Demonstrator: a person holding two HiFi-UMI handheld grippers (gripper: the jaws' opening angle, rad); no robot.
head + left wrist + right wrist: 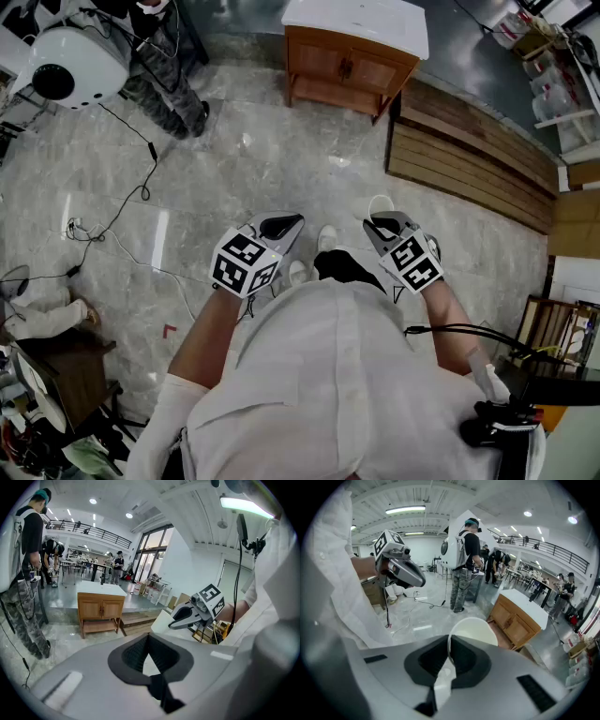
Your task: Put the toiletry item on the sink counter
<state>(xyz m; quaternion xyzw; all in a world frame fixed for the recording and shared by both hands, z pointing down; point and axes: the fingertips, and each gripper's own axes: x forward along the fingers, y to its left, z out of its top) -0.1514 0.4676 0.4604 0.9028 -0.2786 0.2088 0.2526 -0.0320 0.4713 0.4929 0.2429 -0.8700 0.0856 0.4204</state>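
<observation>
Though the counter [356, 23] stands well off across the floor [272, 150], both grippers are held close in front of the chest, side by side. The right gripper [377, 225] is clamped on the rim of a white cup [381, 202], which juts out past its jaws, up in the air and far from the counter. The left gripper [287, 225] has its jaws pressed together with nothing between them. A bystander [173, 94] stands left of the counter, and cables [131, 202] trail over the floor nearby
</observation>
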